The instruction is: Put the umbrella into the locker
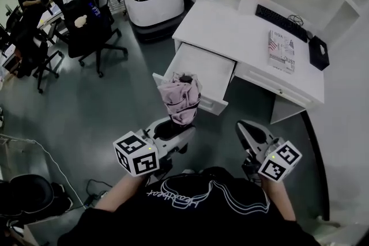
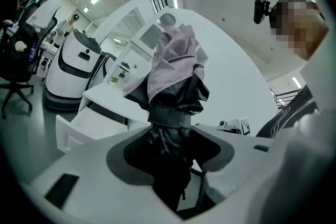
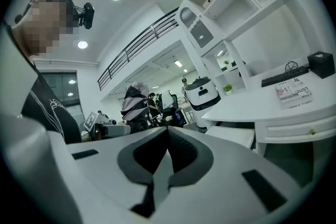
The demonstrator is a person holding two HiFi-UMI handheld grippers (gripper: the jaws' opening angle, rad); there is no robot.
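The left gripper [image 1: 173,128] has its jaws part-way open and clamped on the lower end of the folded umbrella [image 1: 180,98]. The black fabric is pinched between the pads, while the strap-bound pink and black canopy stands up and out beyond the jaw tips. Gripping it low and keeping it roughly upright probably keeps the loose folds clear, so the bundle can be lowered end-first or laid down into a compartment.

Ahead of those jaws and slightly lower, the white drawer [image 1: 207,66] of the bench [image 1: 230,31] stands pulled out, with nothing visible inside. It is the likeliest place for the umbrella, which is not over it yet.

The right gripper [image 3: 168,139] has its jaws pressed together with nothing between them. It is held level beside the left one, apparently as a spare for steadying the load or closing the drawer.

Off to the right of its jaws, a magazine [image 3: 293,93] lies on the bench, and its cover shows the word "JUST". The smaller print is too fine to read. The cursive print on the person's shirt is not clear enough to read
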